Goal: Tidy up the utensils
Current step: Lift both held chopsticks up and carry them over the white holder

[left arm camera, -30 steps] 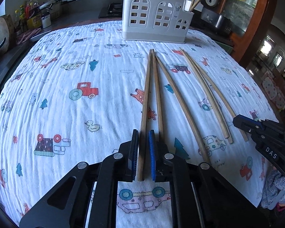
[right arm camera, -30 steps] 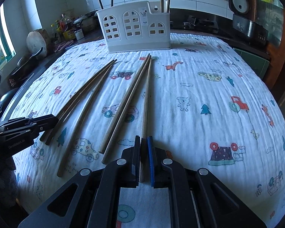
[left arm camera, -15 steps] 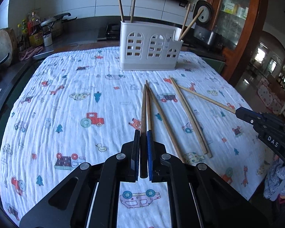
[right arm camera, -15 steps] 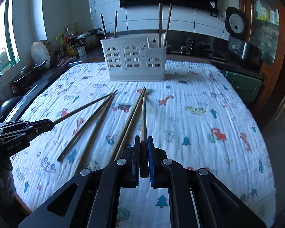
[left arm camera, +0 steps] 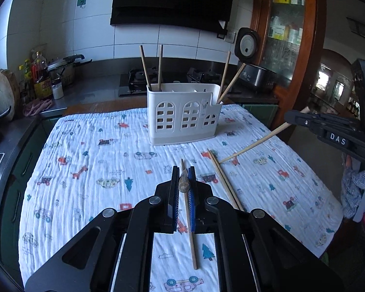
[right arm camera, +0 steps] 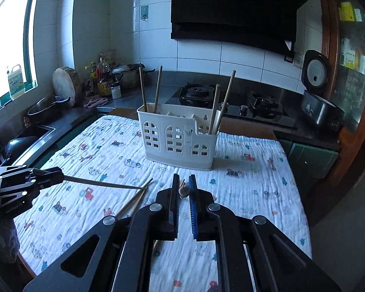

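A white utensil holder stands at the far side of the table and shows in the right wrist view too, with chopsticks standing in its left and right ends. My left gripper is shut on a wooden chopstick, seen end-on and lifted off the cloth. My right gripper is shut on another chopstick, which shows slanting in the left wrist view. Three more chopsticks lie on the cloth: one under my left gripper and a pair to its right.
The table wears a white cloth printed with cartoon vehicles and animals. A sink and counter with bottles and a pot run along the left. A stove and a rice cooker stand behind the table.
Both grippers have risen from the table, each lifting its chopstick off the cloth and tilting it up toward the holder. The other chopsticks stay on the cloth.
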